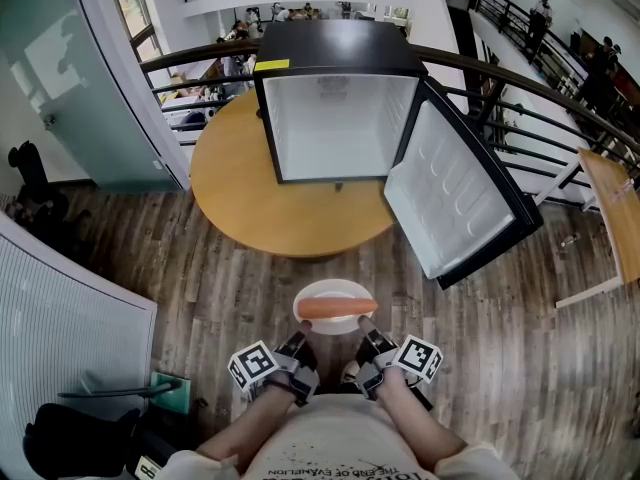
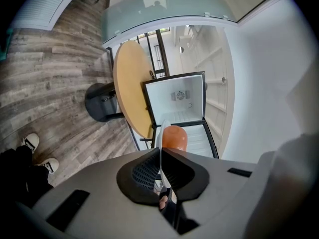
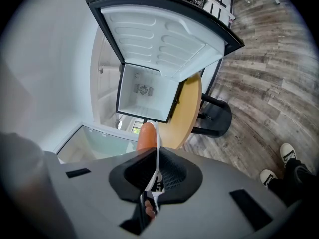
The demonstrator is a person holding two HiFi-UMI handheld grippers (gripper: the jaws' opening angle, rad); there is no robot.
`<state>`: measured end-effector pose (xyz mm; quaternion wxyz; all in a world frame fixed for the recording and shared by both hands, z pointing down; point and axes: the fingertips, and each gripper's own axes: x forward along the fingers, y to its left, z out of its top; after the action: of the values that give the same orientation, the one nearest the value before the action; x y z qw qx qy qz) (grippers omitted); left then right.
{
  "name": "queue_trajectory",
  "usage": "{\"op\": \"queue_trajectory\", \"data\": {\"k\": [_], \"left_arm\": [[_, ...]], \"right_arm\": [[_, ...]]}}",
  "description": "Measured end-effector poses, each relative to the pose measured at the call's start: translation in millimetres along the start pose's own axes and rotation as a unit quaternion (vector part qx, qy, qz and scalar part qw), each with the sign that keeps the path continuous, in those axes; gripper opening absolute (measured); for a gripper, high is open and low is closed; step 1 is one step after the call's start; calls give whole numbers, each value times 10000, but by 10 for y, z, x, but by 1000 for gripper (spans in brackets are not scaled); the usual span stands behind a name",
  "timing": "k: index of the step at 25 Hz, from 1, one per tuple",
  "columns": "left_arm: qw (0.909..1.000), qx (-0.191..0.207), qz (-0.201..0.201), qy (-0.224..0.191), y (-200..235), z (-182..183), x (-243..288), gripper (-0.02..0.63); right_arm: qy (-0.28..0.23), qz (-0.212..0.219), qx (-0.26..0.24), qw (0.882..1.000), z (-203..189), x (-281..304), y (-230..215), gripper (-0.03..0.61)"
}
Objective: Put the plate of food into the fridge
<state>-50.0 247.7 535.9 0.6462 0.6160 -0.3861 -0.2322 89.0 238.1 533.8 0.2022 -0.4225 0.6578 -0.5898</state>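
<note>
Plate [image 1: 335, 289] white, round, one orange sausage [image 1: 337, 309] across it.

Your head camera looks steeply down from above your chest: left gripper [image 1: 299, 340] and right gripper [image 1: 368, 334] near, open fridge [image 1: 340, 98] and round table [image 1: 240, 198] far. Each gripper camera sits close behind its jaws, rolled sideways, facing forward; all three share the plate [image 1: 335, 290], fridge and table.

The fridge [image 1: 338, 118] stands on the worktop [image 1: 240, 198] at twelve o'clock, its door [image 1: 455, 193] swung toward two; the plate [image 1: 335, 287] is nearer.
</note>
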Motion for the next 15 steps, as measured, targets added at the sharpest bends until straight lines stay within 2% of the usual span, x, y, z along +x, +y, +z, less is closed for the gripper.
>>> {"op": "queue_trajectory", "data": {"k": [15], "left_arm": [[9995, 52, -91, 288, 39, 251, -223, 31]], "right_arm": [[-262, -81, -48, 9996, -312, 100, 153, 34]]}}
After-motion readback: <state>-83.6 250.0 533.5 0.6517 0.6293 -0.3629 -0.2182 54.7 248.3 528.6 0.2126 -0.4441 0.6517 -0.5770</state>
